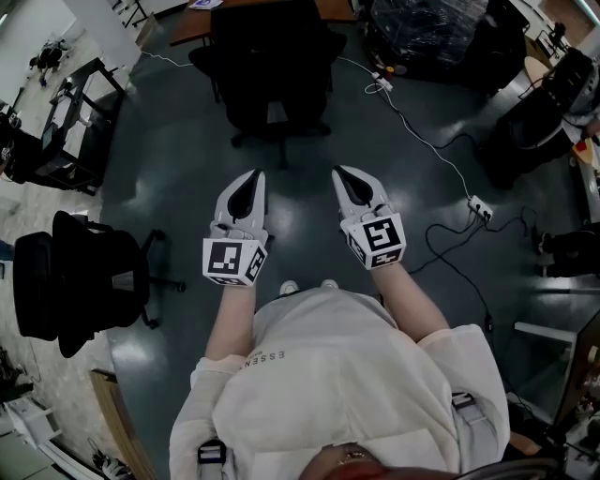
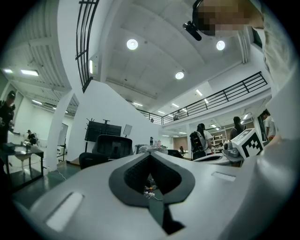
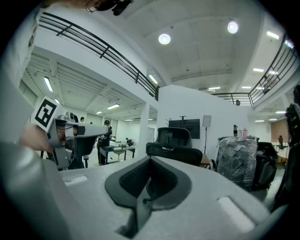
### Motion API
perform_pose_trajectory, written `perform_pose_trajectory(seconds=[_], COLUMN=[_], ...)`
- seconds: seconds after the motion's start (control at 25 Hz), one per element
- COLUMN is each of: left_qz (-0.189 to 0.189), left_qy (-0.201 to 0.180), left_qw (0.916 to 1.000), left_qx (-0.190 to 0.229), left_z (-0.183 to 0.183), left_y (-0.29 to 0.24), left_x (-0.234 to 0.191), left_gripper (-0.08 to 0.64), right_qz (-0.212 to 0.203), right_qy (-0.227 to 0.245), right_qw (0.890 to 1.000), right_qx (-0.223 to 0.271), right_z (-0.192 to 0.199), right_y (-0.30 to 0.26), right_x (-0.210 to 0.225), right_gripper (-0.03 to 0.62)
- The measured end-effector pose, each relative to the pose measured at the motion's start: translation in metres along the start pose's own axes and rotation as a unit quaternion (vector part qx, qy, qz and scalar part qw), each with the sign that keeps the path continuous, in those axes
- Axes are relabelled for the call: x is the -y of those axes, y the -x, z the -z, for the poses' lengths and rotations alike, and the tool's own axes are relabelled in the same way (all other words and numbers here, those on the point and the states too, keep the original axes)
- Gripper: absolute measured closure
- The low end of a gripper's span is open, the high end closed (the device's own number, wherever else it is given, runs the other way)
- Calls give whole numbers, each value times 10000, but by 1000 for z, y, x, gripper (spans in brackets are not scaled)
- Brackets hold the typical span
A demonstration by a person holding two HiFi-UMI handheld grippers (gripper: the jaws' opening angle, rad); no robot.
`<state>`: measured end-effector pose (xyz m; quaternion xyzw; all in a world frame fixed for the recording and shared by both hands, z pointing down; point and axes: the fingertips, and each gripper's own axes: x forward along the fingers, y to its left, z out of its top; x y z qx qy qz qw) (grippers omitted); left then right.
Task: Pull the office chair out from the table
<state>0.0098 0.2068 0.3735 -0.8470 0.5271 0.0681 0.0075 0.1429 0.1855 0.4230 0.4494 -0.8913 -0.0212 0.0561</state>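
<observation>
Over on the left a spare chair [image 1: 80, 281] is sitting out on the floor. The left gripper [image 1: 255, 178] is hanging clenched on nothing. It's pointing at the office chair [image 1: 272, 66], which is sitting right up against the table [image 1: 192, 26], well apart from both tools. The right gripper [image 1: 343, 174] is also clamped empty. I'm guessing they're squared up to face the backrest. A cable [image 1: 431, 150] is trailing right.

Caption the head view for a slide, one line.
Shut and empty, left gripper and right gripper face the black office chair parked at the wooden table.
</observation>
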Motion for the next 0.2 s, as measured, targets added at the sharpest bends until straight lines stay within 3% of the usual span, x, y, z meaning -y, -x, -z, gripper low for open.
perform_pose_trajectory(seconds=[0.2], left_qz=[-21], left_qy=[-7], left_qw=[10000], left_qx=[42], left_z=[-4], left_y=[-5], left_x=[-1], left_gripper=[543], right_qz=[-30], right_qy=[-13], right_qw=[10000], right_qx=[21], right_z=[2], right_y=[-3], right_x=[4], right_gripper=[601])
